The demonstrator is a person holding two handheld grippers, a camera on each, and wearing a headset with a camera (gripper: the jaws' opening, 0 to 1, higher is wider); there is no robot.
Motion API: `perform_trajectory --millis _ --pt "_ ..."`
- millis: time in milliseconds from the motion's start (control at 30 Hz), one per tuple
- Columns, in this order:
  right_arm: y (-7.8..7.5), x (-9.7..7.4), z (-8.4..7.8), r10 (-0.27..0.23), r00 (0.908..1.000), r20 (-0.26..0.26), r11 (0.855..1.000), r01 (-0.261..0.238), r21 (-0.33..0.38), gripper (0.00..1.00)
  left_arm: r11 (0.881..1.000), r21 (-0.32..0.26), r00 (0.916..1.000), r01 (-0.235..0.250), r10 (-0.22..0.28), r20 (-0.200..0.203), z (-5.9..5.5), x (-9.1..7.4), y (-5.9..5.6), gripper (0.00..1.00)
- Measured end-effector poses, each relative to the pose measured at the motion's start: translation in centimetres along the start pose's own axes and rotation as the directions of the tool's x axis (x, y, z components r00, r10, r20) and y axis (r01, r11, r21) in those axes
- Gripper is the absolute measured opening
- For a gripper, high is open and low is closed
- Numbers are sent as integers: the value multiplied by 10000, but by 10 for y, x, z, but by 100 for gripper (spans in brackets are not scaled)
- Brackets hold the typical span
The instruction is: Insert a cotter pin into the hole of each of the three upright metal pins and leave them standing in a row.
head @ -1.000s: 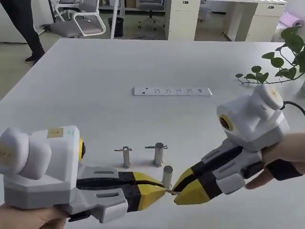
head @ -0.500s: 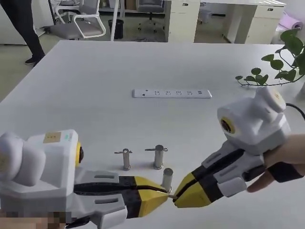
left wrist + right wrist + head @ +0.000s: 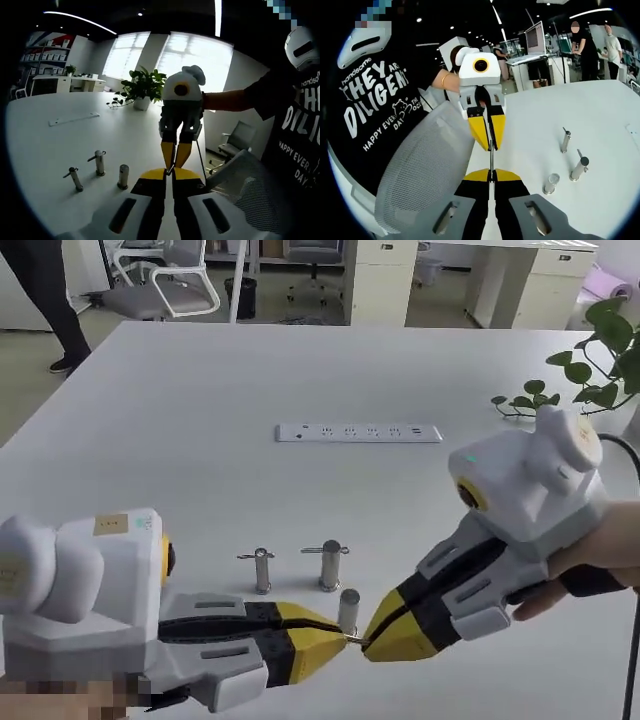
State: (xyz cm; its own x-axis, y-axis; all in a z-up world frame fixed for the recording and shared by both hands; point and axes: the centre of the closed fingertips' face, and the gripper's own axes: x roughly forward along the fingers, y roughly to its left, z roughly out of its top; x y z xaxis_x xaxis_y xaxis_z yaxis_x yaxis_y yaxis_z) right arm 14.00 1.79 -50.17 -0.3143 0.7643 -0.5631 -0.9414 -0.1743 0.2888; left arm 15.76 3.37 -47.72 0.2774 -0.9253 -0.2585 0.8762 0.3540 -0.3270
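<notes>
Here, the left gripper [image 3: 338,638] and the right gripper [image 3: 370,644] meet tip to tip low over the white table [image 3: 300,370], just in front of the bare metal pin [image 3: 349,608]. A loose cotter pin [image 3: 490,159] spans the short gap between them. In the right gripper view it runs as a thin straight wire from that gripper's own closed tips up into the closed yellow tips of the left gripper. Both sets of jaws therefore look pressed together on the wire, one at each end. Holding it at both ends probably serves to steady and re-aim so slight a piece, or to pass it across for a better grip, before it is threaded. Keeping the work beside the bare metal pin leaves only a short move to its hole. The hole itself is too small to make out. Behind stand the left metal pin [image 3: 262,568] and the middle metal pin [image 3: 330,565], upright and near each other. Each is crossed near its top by one of the fitted cotter pins [image 3: 245,556], so two of the three appear done. The bare metal pin stands slightly nearer the person than those two, so the row is loose. A power strip [image 3: 358,432] lies well apart, farther back on the table.
</notes>
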Motion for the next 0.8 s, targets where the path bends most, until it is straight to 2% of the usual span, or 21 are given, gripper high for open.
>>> perform_trajectory --millis 200,367,400,433,500,733,800 --pt "-17 -8 -13 -542 9979 -345 9985 544 53 0 9945 492 9957 -928 930 -19 -1 -1 18 7" --pt "-35 -16 -24 -1325 9889 -677 9911 1333 62 0 9848 832 9874 -1527 1555 -279 -8 3 27 13" --pt "-38 -17 -24 -1523 9860 -676 9882 1530 45 0 9808 927 9842 -1715 1749 -292 -9 3 30 15" --pt "-39 -18 -26 -1516 9857 -733 9883 1524 54 0 9771 1069 9816 -1841 1885 -320 -10 3 33 17" --pt "-47 -21 -32 -1844 9776 -1010 9827 1849 -46 0 9711 1154 9762 -2091 2142 -338 -12 5 38 19" --pt "-55 -22 -43 -2116 9668 -1436 9773 2110 -196 0 9545 1199 9602 -2731 2781 -267 -17 11 53 23" --pt "-59 -21 -47 -2166 9643 -1522 9761 2164 -185 0 9467 1257 9530 -2965 3019 -254 -19 14 59 23"
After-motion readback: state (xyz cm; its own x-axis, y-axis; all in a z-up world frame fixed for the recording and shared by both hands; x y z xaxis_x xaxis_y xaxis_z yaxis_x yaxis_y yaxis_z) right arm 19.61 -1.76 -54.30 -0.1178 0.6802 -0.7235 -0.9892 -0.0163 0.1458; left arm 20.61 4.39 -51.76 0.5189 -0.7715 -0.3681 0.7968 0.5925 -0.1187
